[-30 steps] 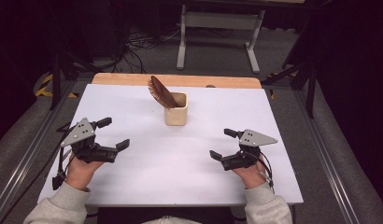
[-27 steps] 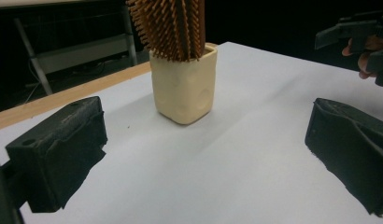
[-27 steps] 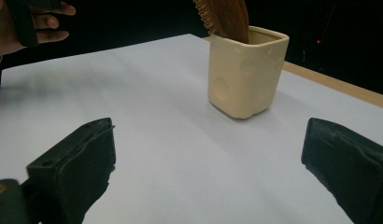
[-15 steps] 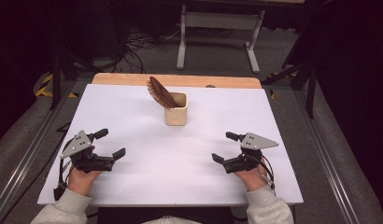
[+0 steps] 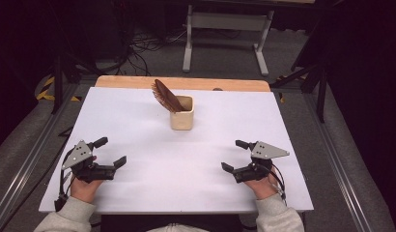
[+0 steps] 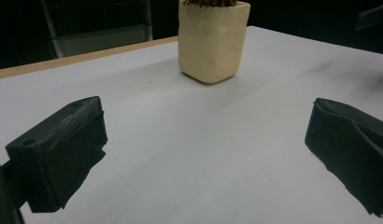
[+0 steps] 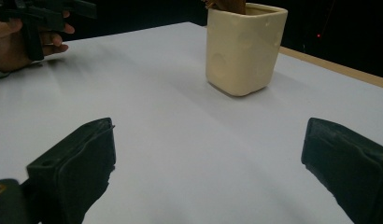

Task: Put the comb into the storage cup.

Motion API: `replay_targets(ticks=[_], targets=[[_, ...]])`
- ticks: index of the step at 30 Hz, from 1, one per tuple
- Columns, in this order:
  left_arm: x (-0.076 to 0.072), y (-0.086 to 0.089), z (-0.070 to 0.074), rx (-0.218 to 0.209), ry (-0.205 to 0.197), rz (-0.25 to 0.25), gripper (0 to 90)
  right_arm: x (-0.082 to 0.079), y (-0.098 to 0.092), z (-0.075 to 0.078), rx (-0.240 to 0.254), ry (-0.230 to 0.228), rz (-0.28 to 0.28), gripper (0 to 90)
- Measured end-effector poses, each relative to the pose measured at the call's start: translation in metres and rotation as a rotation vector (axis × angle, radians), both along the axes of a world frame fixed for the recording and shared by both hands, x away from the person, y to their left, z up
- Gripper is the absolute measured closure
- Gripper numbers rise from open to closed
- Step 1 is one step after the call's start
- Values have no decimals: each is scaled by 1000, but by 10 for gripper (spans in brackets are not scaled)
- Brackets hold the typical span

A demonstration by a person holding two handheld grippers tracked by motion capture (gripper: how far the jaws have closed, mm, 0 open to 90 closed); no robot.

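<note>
A cream square cup (image 5: 181, 113) stands upright at the middle back of the white table (image 5: 138, 125), with a brown comb-like brush (image 5: 166, 95) leaning out of it to the left. The same cup (image 6: 212, 39) shows ahead in the left gripper view, and the cup (image 7: 243, 46) in the right gripper view. My left gripper (image 5: 110, 151) rests near the front left edge, open and empty. At the front right my right gripper (image 5: 235, 155) is also open, nothing between its jaws. Both are well short of the cup.
A wooden strip (image 5: 138, 82) runs along the table's far edge. Beyond it stand a white metal frame (image 5: 225, 34) and floor cables (image 5: 138, 46). In the right gripper view the other hand with its gripper (image 7: 33, 30) shows at the far left.
My left gripper has drawn back toward the front edge and slightly right. The right gripper has also pulled back a little. The cup and brush have not moved.
</note>
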State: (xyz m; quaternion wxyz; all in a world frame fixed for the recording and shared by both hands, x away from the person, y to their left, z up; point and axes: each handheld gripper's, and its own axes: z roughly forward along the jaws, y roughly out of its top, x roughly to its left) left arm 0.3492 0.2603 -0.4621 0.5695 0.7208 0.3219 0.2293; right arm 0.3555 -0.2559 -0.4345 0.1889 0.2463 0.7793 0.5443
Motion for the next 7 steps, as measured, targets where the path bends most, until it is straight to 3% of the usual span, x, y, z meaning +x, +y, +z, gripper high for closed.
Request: replay_targets(ticks=[7], targets=[[-2, 0, 2, -12, 6, 7, 1, 1, 0, -3, 3, 0, -4, 36]])
